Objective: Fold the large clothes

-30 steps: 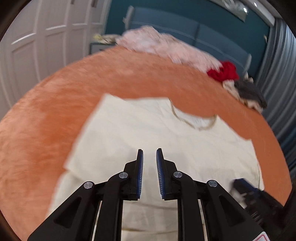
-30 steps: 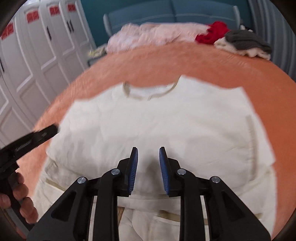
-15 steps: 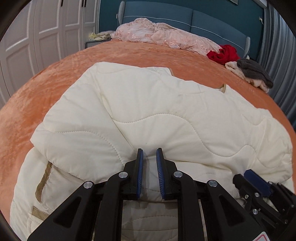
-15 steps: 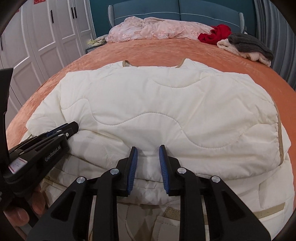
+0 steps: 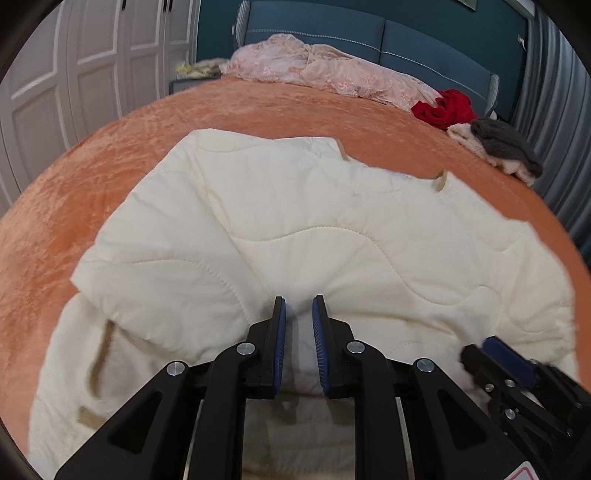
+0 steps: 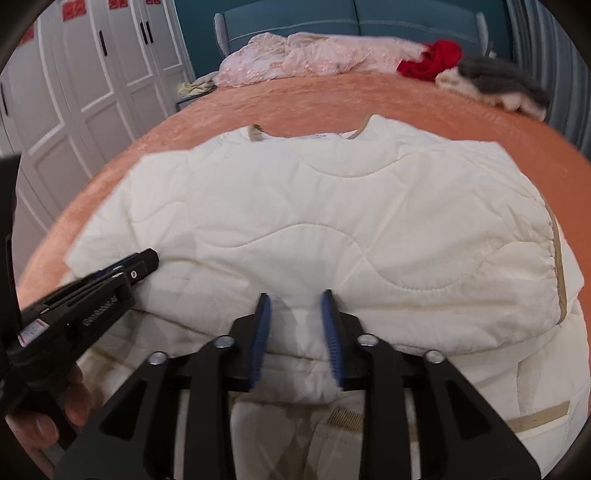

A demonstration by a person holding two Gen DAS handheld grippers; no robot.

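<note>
A cream quilted jacket (image 5: 295, 229) with tan trim lies folded over itself on the orange bedspread (image 5: 92, 177); it also shows in the right wrist view (image 6: 332, 206). My left gripper (image 5: 298, 306) is at the near folded edge, jaws a small gap apart with cream cloth between them. My right gripper (image 6: 295, 299) is at the same edge, jaws wider apart and open, cloth lying between them. The left gripper also shows in the right wrist view (image 6: 144, 262), and the right gripper in the left wrist view (image 5: 491, 350).
At the bed's far end lie a pink lace garment (image 5: 325, 70), a red garment (image 5: 443, 107) and a grey and cream pile (image 5: 498, 144). White wardrobe doors (image 5: 74, 74) stand on the left. A blue headboard (image 5: 369, 33) is behind.
The jacket's lower part has been folded up over the upper part since a second ago. My right gripper's jaws have widened. Both grippers have drawn back slightly.
</note>
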